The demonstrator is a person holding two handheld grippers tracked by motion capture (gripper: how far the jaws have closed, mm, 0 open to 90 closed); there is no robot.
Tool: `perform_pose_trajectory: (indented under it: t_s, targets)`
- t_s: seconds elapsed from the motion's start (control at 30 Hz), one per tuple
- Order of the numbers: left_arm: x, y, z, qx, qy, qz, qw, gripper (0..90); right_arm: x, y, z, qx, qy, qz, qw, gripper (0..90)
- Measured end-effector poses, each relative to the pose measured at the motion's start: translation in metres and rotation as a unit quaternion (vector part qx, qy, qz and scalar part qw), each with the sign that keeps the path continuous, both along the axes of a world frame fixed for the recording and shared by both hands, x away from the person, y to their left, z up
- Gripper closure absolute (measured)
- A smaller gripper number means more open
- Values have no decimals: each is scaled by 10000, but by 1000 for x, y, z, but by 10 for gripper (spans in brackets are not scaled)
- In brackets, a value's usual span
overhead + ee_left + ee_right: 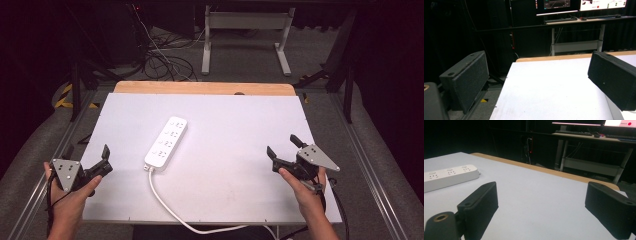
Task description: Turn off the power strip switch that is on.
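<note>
Item: power strip (167,141) lay mid-board, untouched. Your left gripper (86,161) sat well left of the strip, jaws wide and empty. Your right gripper (283,145) sat well right of it, likewise.

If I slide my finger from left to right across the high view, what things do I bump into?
left gripper → power strip → right gripper

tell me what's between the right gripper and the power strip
Nothing: in the high view, bare white table lies between the right gripper and the power strip.
</note>
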State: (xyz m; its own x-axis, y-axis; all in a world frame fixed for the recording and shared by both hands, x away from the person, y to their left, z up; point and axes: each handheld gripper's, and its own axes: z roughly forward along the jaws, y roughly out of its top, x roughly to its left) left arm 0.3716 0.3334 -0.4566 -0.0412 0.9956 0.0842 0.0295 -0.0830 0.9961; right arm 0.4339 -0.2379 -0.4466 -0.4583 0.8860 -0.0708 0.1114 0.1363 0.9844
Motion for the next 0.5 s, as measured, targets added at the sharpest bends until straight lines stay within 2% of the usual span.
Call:
perform_pose_trajectory:
  t_s: [0.33,0.5]
  targets:
    - [0,0,0,17,-8,-15,10000,43,0,1,0,-29,-12,3,10000,116]
    - [1,-2,0,-13,60,-100,9999,51,0,2,0,-31,-25,29,10000,117]
